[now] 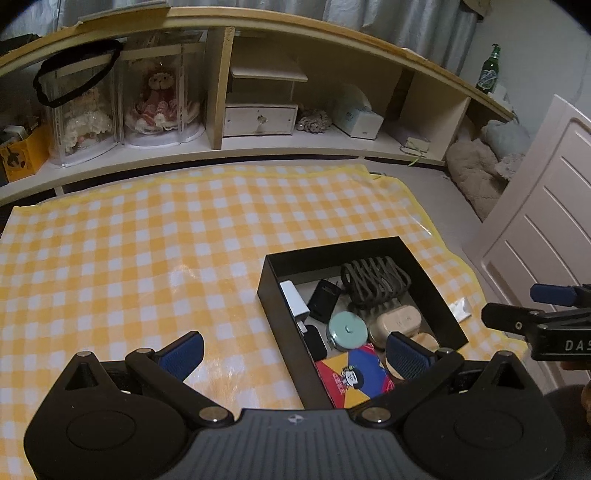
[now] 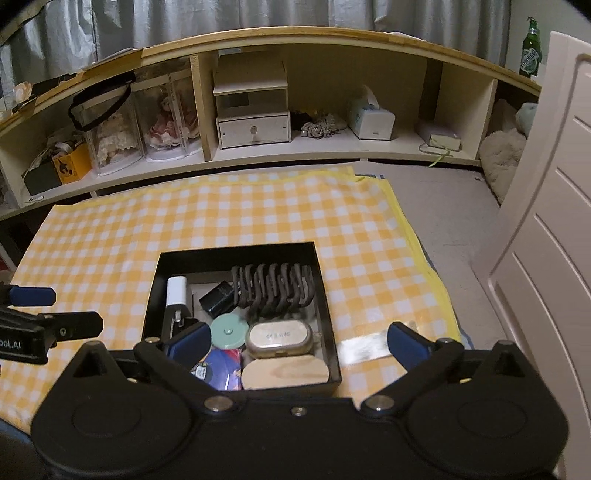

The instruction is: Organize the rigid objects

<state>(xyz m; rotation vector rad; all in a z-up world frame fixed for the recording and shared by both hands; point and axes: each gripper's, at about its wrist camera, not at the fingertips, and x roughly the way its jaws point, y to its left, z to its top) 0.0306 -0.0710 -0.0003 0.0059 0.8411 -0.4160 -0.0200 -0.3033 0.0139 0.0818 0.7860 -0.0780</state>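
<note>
Black square cardboard box (image 2: 242, 254) already holds the small items; sorting looks finished. Left claw (image 1: 293, 354) and right claw (image 2: 297, 345) hover released and empty, so only withdrawal seems left.

Home bedroom; low shelf (image 2: 295, 155) with cased dolls (image 2: 162, 122); curtains (image 2: 258, 18); panelled door (image 2: 546, 258).

card pack (image 2: 221, 373): being half hidden by right hand-held gripper (image 2: 295, 345) | left hand-held gripper (image 2: 44, 314): being cropped by frame edge | case lettering (image 2: 279, 335): staying illegible
</note>
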